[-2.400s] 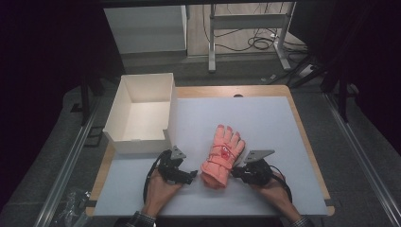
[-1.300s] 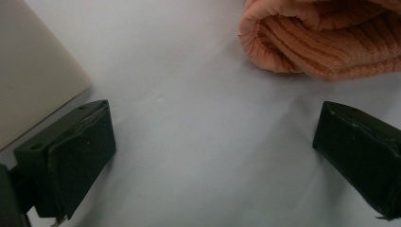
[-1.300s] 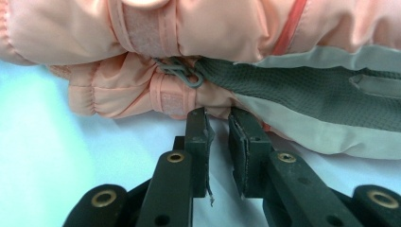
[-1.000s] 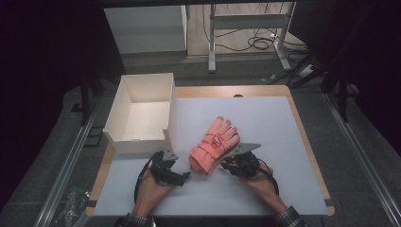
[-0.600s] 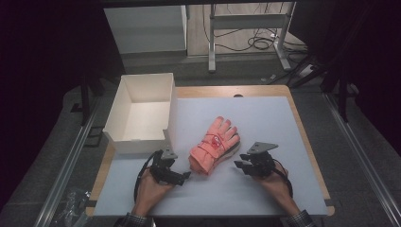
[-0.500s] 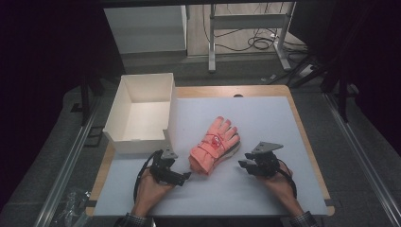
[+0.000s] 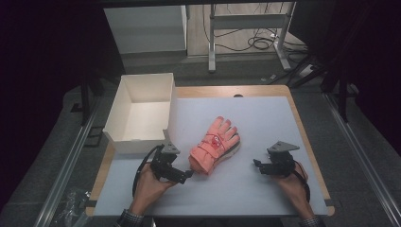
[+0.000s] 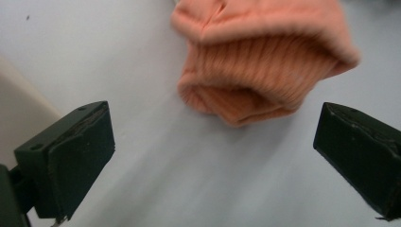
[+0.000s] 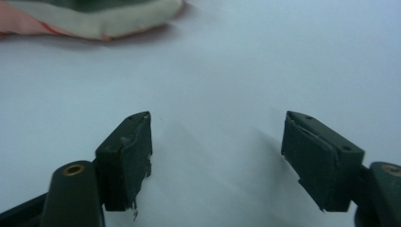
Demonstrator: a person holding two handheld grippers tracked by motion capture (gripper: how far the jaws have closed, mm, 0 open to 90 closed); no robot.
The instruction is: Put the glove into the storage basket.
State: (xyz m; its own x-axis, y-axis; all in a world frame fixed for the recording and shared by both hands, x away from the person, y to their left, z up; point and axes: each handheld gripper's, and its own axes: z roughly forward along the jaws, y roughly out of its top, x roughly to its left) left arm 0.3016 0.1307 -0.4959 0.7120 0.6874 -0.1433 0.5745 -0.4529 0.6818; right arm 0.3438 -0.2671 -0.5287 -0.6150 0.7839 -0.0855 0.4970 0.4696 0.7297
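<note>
While it lies flat near the middle of the pale table (image 7: 283, 123), the salmon-pink glove (image 7: 215, 145) shows a ribbed cuff toward the person and its fingers pointing away, a white box (image 7: 142, 111) to its left. The left gripper (image 7: 188, 174) sits just off the cuff, jaws spread and empty. Since a second ago the right gripper (image 7: 256, 163) has slid right, well clear of the glove, its jaws just opening with nothing between them.

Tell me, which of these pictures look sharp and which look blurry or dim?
High view: table brightly lit, surroundings dark. Left gripper view: pink glove smeared by blur, jaws sharper. Right gripper view: near jaws crisp, glove's pale edge soft at the top.
</note>
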